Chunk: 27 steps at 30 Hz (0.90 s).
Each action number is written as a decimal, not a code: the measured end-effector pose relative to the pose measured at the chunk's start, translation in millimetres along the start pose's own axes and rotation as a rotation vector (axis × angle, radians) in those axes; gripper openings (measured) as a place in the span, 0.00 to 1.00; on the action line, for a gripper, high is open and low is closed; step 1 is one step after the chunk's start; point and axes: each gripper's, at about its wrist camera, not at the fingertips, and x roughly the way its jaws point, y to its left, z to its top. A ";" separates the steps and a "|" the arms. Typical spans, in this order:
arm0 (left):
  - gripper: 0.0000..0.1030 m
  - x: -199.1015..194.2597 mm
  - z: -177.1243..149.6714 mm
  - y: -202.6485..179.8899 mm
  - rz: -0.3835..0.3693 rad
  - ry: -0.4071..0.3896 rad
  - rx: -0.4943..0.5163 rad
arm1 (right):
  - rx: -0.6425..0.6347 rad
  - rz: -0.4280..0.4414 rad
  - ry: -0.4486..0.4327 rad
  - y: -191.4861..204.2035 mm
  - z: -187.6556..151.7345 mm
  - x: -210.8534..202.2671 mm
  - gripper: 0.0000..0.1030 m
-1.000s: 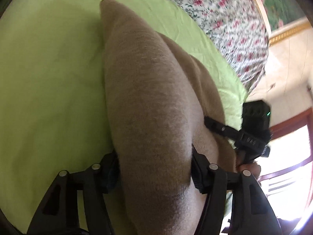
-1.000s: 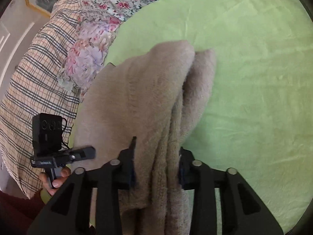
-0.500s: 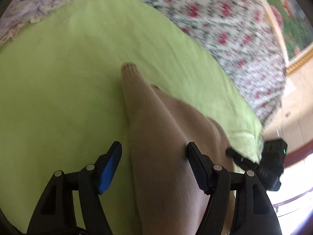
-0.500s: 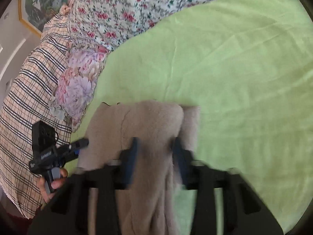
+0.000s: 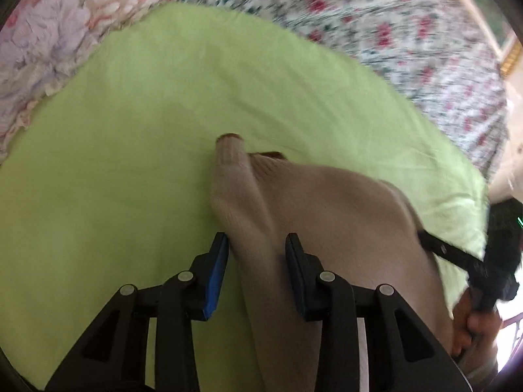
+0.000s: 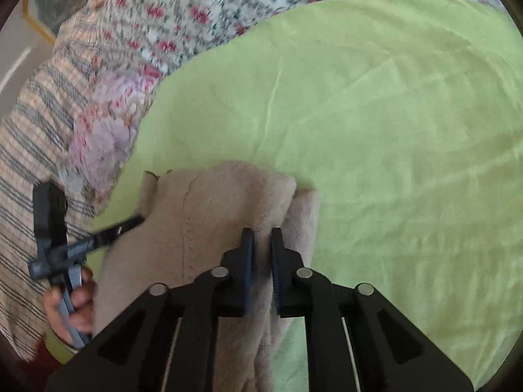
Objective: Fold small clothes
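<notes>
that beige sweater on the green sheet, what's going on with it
A person holding a gripper in each hand is folding a beige knit garment on a light green sheet spread over a bed. The right gripper is pinched on a bunched fold at one edge of it. The left gripper straddles another fold, and its jaws are closing on the cloth. Floral bedding lies beyond the sheet. Part of the garment lies on the sheet.
</notes>
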 end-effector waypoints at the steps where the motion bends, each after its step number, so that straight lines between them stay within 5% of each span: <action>1: 0.34 -14.9 -9.9 -2.8 -0.002 -0.020 0.012 | 0.005 0.015 -0.008 -1.1 -4.3 -8.6 0.17; 6: 0.37 -82.1 -84.2 -17.6 -0.111 -0.067 0.093 | -0.016 0.060 -0.025 6.5 -52.0 -52.1 0.35; 12: 0.54 -122.0 -170.8 -27.3 -0.111 -0.082 0.107 | 0.011 0.075 -0.025 2.6 -115.3 -85.4 0.36; 16: 0.55 -124.2 -216.5 -42.3 -0.064 -0.070 0.135 | 0.006 0.065 -0.010 4.9 -136.9 -83.5 0.36; 22: 0.55 -98.3 -225.7 -60.6 0.015 -0.081 0.172 | -0.016 0.071 0.009 12.0 -148.4 -68.5 0.36; 27: 0.53 -70.4 -226.2 -67.7 0.161 -0.069 0.212 | -0.013 0.086 0.027 13.9 -151.5 -54.2 0.32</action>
